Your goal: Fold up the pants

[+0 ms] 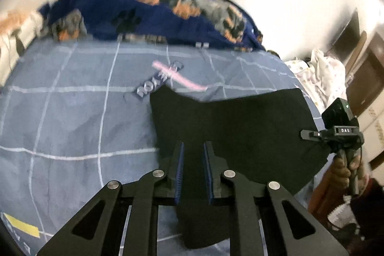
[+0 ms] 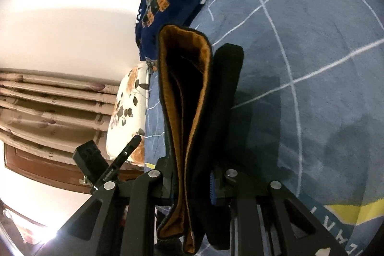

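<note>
We hold the black pants (image 1: 235, 131) lifted over the bed (image 1: 72, 112), mid-fold. Our left tool (image 1: 194, 148) pinches one edge between its pads; our right tool (image 2: 194, 179) clamps the stacked, brown-lined layers running ahead of it. Next, we judge, calls for laying the bundle flat.

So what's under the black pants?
The black pants lie over a blue bedsheet with white lines, which shows all around them. The sheet directly beneath is covered. The right tongs grip folded layers, showing an orange-brown lining inside.
</note>
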Demonstrator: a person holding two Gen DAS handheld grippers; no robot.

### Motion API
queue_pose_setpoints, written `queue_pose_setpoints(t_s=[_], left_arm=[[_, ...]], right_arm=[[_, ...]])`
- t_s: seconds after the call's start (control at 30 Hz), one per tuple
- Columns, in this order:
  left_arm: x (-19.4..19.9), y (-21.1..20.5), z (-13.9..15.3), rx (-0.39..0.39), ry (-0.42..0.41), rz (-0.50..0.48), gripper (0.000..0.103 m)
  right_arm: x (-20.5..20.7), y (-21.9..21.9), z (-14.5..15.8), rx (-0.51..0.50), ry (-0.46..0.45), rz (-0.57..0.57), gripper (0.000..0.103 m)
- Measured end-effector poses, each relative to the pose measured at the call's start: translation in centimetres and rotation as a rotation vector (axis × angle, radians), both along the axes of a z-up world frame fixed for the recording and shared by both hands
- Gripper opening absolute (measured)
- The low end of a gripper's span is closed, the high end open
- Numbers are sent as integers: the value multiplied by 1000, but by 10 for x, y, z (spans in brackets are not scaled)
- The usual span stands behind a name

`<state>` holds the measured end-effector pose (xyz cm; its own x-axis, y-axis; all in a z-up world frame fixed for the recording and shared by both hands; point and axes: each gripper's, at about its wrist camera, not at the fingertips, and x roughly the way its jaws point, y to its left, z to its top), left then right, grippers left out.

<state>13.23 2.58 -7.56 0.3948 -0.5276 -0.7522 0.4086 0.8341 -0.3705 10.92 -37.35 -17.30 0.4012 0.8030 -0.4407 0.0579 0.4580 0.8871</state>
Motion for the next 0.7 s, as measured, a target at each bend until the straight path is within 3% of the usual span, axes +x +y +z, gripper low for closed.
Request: queue_pose_setpoints(t_s=[0.2,0.23,0.3,0.43,0.57,0.63,0.67,0.7], left_arm=[[12,6,-59,-96,283,-70,24],[11,6,-66,-104,314,-88,27],[9,8,-76,-100,348,-92,44],[5,3,-92,-286,497,-203,47],[8,-25,-92,-316,463,-258,48],[14,-36,-90,-324,431,-233,48],[16,-40,-88,-310,398,-206,43],[14,-47,-86,-258,350,-177,30]], right_arm=[[-4,-11,-15,52,22,-24,19],[-4,-12,-17,63,25,-27,19],[-5,-17,-25,82,35,-35,19],[-6,-21,-37,121,52,-44,19],[-6,-23,-41,137,52,-47,19],[-5,-23,-41,136,48,-43,19],[-5,-23,-40,135,47,-42,19],[-5,-23,-40,134,44,-39,19]])
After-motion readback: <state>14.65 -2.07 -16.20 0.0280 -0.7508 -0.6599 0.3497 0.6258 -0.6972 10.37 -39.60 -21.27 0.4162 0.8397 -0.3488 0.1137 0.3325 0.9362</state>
